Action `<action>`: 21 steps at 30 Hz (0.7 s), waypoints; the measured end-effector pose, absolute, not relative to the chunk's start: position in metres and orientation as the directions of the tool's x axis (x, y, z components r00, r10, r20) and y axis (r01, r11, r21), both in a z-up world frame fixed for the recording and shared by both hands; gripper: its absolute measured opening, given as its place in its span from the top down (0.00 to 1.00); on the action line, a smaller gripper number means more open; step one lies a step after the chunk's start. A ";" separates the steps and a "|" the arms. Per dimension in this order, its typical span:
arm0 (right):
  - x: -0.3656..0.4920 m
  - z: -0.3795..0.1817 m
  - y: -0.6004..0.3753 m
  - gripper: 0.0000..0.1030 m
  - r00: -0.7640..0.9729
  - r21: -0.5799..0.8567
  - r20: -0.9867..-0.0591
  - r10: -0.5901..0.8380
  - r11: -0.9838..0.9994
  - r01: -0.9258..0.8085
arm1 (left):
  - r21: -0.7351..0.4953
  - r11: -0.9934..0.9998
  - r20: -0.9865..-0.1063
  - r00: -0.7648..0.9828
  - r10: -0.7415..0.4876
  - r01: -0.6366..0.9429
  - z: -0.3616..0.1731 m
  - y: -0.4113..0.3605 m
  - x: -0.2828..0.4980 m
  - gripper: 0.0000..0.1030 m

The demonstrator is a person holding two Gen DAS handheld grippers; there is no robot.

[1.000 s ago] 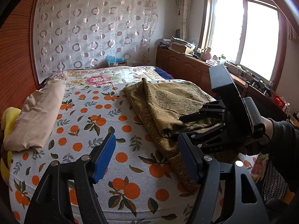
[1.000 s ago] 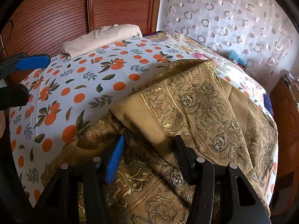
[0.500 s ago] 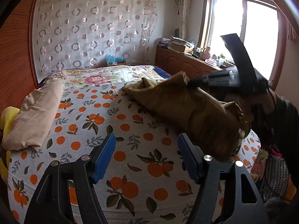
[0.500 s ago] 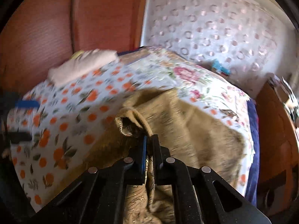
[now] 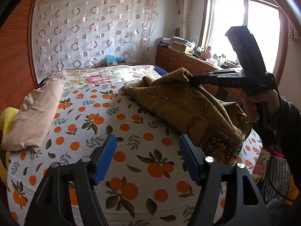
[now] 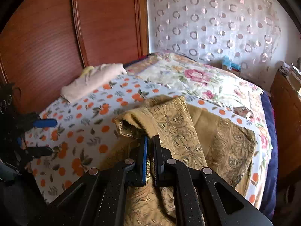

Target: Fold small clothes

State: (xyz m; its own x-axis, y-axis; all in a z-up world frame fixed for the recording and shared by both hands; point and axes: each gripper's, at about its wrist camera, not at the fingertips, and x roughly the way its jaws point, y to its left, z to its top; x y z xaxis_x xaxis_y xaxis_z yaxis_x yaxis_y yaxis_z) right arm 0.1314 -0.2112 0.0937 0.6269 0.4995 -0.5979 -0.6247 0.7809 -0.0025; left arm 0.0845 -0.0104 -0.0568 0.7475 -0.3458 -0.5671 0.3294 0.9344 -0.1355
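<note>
One olive-gold brocade cloth with a scrolling pattern (image 6: pixel 175 120) lay rumpled on the right half of the bed's white sheet printed with oranges (image 5: pixel 131 137), one bunched edge of it lifted clear of the sheet. The right tongs (image 6: pixel 149 141) were clenched on that raised fold, a person's hand (image 5: pixel 257 103) around their handle, while the left tongs (image 5: pixel 147 150) hovered released over bare sheet with nothing between their two blue pads (image 5: pixel 105 158). One folded beige cloth (image 5: pixel 35 116) lay apart beside the wooden wardrobe (image 6: pixel 47 37), a yellow item (image 5: pixel 7 120) partly under it.
</note>
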 end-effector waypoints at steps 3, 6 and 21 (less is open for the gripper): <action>0.129 0.096 -0.219 0.95 0.641 0.034 -0.559 0.527 0.786 -0.617 | -0.135 0.934 -0.571 0.744 -0.346 0.331 -0.057 -0.011 0.085 0.32; 0.128 0.095 -0.223 0.95 0.686 0.007 -0.538 0.489 0.817 -0.577 | -0.132 0.933 -0.575 0.741 -0.348 0.336 -0.057 -0.013 0.085 0.32; 0.221 0.116 -0.269 0.59 0.865 -0.229 -0.500 -0.053 0.971 -0.073 | -0.126 0.925 -0.585 0.726 -0.362 0.359 -0.060 -0.019 0.087 0.32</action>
State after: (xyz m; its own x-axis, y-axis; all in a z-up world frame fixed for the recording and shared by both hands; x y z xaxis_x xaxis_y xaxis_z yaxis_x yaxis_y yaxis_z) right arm 0.2207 -0.2685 0.1155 0.8646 -0.0526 -0.4997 -0.0732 0.9707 -0.2287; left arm 0.0866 -0.0195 -0.0605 0.7256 -0.3618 -0.5853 0.3593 0.9247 -0.1262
